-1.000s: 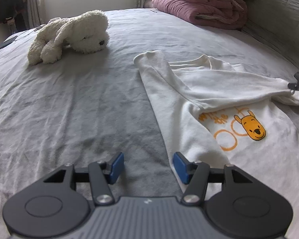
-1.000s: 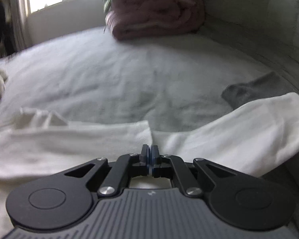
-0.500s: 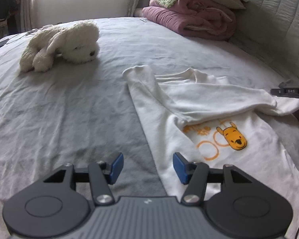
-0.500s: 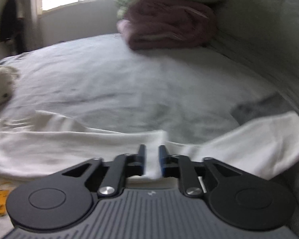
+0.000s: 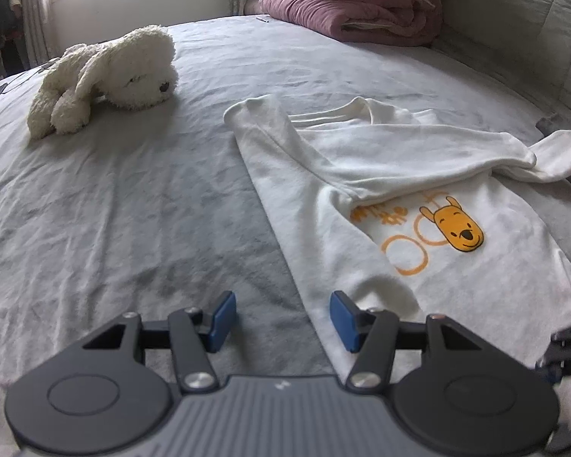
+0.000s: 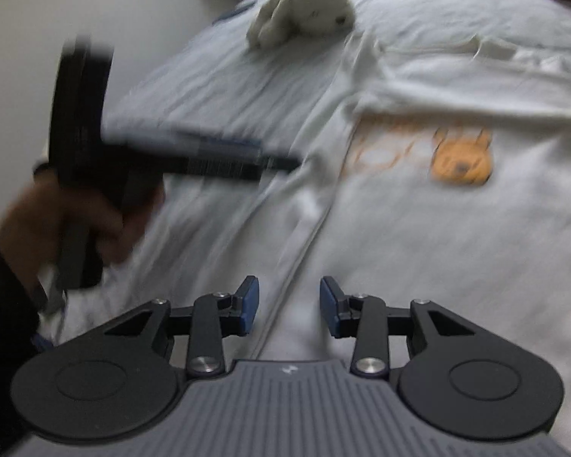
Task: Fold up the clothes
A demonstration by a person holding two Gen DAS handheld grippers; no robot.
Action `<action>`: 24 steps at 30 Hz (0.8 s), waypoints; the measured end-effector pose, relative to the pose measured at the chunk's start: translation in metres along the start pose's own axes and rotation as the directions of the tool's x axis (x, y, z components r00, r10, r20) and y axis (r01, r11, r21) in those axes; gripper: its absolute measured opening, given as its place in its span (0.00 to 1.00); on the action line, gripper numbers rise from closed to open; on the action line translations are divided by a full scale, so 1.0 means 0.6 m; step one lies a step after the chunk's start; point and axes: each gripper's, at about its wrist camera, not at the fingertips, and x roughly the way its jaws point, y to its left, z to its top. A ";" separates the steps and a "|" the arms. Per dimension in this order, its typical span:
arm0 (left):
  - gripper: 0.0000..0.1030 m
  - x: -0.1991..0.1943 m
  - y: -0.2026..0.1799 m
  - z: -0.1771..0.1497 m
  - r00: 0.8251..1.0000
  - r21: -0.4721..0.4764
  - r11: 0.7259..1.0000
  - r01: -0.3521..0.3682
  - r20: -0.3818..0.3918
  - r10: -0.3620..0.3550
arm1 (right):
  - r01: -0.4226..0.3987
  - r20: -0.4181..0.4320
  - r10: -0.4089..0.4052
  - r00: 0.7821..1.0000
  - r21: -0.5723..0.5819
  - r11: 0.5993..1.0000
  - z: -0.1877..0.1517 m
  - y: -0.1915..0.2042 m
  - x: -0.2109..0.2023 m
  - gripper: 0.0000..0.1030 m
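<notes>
A white long-sleeved shirt (image 5: 418, 198) with an orange bear print (image 5: 455, 228) lies flat on the grey bed, one sleeve folded across its chest. My left gripper (image 5: 281, 318) is open and empty, low over the sheet at the shirt's near left edge. My right gripper (image 6: 289, 306) is open and empty above the shirt's (image 6: 418, 236) lower part, near its left side seam. The right wrist view is blurred. The left gripper also shows in the right wrist view (image 6: 285, 162), held by a hand at the left.
A white plush dog (image 5: 110, 76) lies on the bed at the far left, also in the right wrist view (image 6: 304, 7). Folded pink and green blankets (image 5: 361, 7) are stacked at the headboard. A dark grey cloth (image 5: 548, 123) lies beyond the shirt's right sleeve.
My right gripper opened, let go of the folded sleeve, and swung from the shirt's right side to its lower hem. My left gripper stayed open and shifted slightly.
</notes>
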 end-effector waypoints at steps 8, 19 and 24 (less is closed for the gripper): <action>0.55 0.000 -0.003 0.001 1.000 0.016 1.000 -0.008 -0.004 0.008 | 0.020 0.040 -0.022 0.999 0.058 0.998 -0.017 0.008 -0.003 0.06; 0.56 0.000 -0.005 0.001 1.000 0.034 0.999 -0.021 -0.010 0.022 | 0.010 0.080 -0.026 0.996 0.200 0.980 -0.032 -0.007 -0.010 0.05; 0.56 0.001 -0.006 0.002 1.000 0.037 0.999 -0.024 -0.011 0.024 | 0.027 0.084 -0.041 0.996 0.165 0.986 -0.034 0.004 -0.011 0.06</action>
